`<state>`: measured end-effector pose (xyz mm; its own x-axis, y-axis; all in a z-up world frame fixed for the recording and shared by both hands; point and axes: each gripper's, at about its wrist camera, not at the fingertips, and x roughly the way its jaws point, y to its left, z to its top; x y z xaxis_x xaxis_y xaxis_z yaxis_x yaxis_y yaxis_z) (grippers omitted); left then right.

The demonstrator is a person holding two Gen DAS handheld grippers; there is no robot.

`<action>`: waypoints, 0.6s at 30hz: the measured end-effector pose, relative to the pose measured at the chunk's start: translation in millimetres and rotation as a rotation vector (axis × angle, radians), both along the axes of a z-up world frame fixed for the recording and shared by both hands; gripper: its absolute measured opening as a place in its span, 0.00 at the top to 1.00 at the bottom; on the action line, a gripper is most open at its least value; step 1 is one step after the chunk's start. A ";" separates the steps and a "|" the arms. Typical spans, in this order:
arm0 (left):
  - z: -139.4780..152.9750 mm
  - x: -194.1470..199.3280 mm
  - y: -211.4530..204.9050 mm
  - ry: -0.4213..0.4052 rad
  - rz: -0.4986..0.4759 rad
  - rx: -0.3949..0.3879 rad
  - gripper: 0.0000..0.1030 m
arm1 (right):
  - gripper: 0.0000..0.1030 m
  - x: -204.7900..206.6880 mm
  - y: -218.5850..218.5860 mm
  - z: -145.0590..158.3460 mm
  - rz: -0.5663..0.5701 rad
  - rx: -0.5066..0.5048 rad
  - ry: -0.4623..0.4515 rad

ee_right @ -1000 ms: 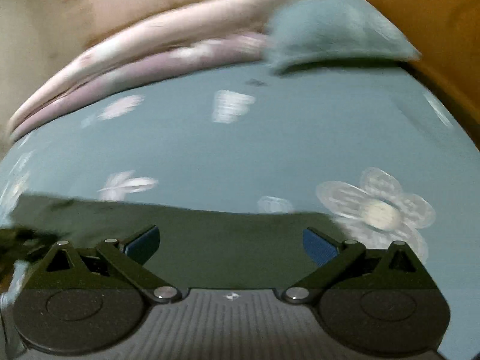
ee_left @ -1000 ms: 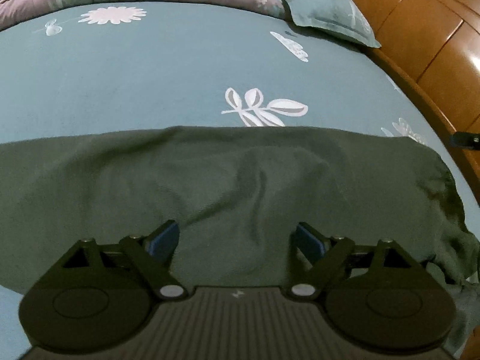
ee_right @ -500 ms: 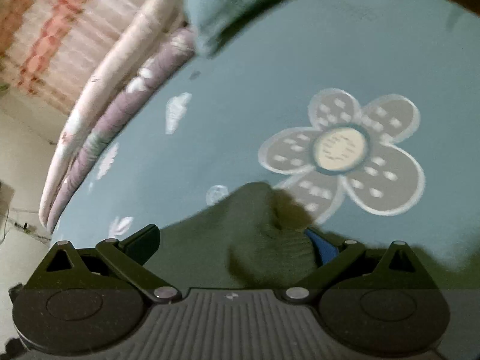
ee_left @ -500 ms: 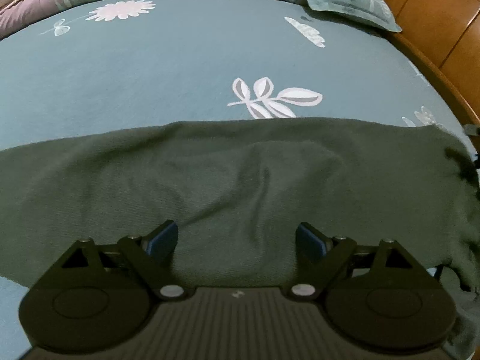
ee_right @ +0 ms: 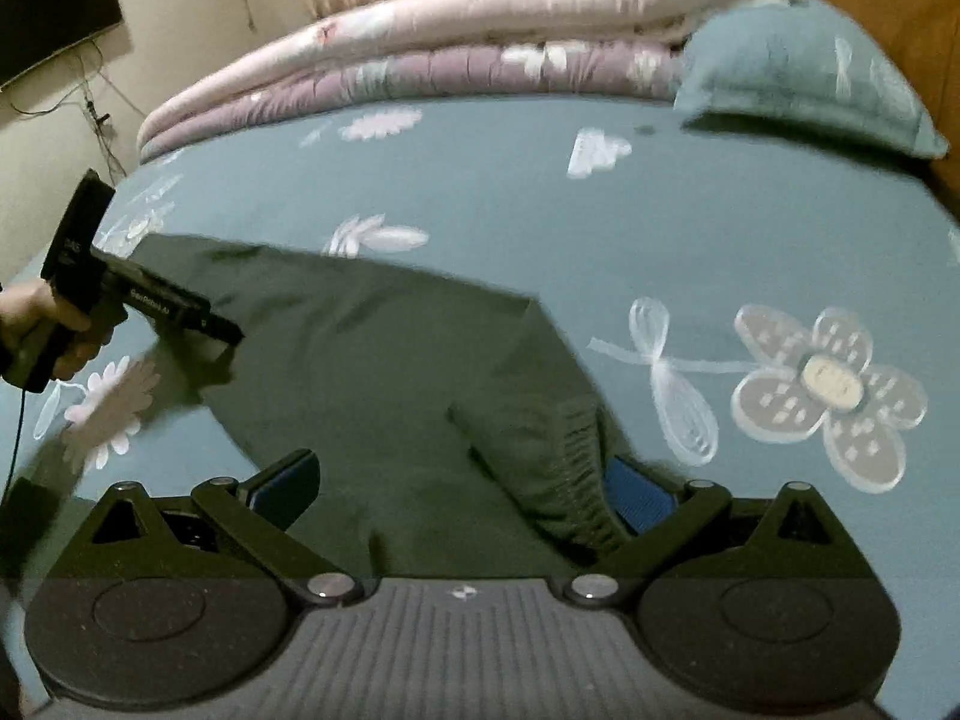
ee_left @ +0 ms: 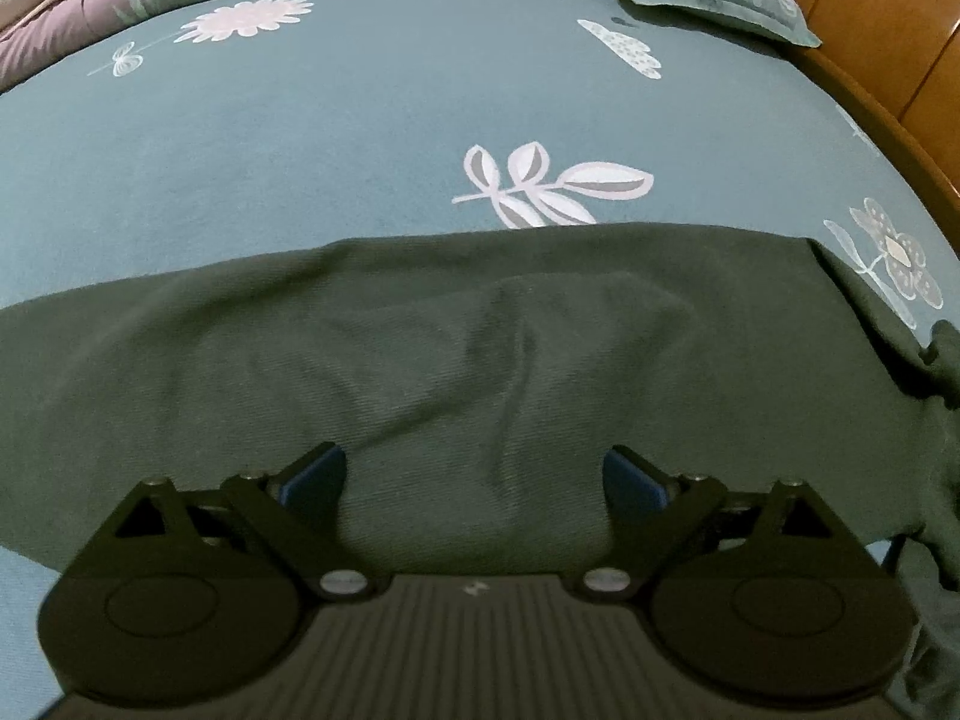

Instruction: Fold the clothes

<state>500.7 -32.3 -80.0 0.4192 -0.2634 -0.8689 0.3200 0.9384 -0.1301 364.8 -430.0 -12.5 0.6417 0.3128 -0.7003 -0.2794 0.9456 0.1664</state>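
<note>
A dark green garment (ee_left: 480, 348) lies spread across the teal flowered bed sheet (ee_left: 360, 132). My left gripper (ee_left: 474, 474) hovers low over its near part. Its jaws are opening, with flat cloth under the gap and neither blue pad pressing on it. In the right wrist view the same garment (ee_right: 360, 360) runs left to right, and its ribbed cuff (ee_right: 570, 456) lies folded up beside the right blue pad (ee_right: 636, 492). My right gripper (ee_right: 462, 486) stands open over that end. The left gripper (ee_right: 222, 348), held in a hand (ee_right: 36, 324), shows at the garment's far left end.
A folded purple and pink quilt (ee_right: 450, 48) and a teal pillow (ee_right: 798, 78) lie at the head of the bed. A wooden headboard (ee_left: 888, 30) runs along the right. A cable (ee_right: 18, 432) hangs from the hand-held gripper.
The right wrist view has swung from a close look at the big flower print to a wider look along the bed, and the left gripper now shows in it. The left jaws have spread a little wider.
</note>
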 end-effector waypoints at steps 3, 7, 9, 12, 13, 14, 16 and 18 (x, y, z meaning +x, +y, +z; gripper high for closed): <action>-0.3 -0.7 0.0 -0.003 0.001 -0.001 0.09 | 0.00 10.4 -9.4 -2.0 -0.006 -0.009 -0.013; -0.7 -1.5 -0.5 -0.007 0.001 0.000 0.09 | 0.00 38.5 -19.6 -18.4 0.003 -0.019 0.008; -0.7 -1.6 -0.4 -0.007 0.002 -0.001 0.09 | 0.00 51.6 -26.1 -27.2 0.012 0.031 0.052; -0.4 -2.2 -0.3 -0.008 0.003 -0.003 0.09 | 0.02 59.9 -28.4 -35.3 0.064 0.114 0.106; -0.4 -2.3 -0.1 -0.008 0.003 -0.004 0.09 | 0.02 59.0 -26.6 -35.4 0.089 0.128 0.110; -0.4 -2.3 0.0 -0.008 0.001 -0.005 0.09 | 0.02 55.3 -23.5 -31.9 0.123 0.135 0.101; -0.5 -1.9 0.3 -0.008 0.000 -0.007 0.08 | 0.02 48.5 -19.3 -24.9 0.178 0.153 0.081; -0.6 -1.5 0.5 -0.006 0.000 -0.010 0.07 | 0.03 44.6 -17.1 -20.4 0.201 0.146 0.066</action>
<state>499.3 -31.8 -80.7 0.4247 -0.2717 -0.8636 0.3209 0.9371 -0.1370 409.4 -447.2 -32.9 0.5105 0.5303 -0.6769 -0.4432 0.8368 0.3213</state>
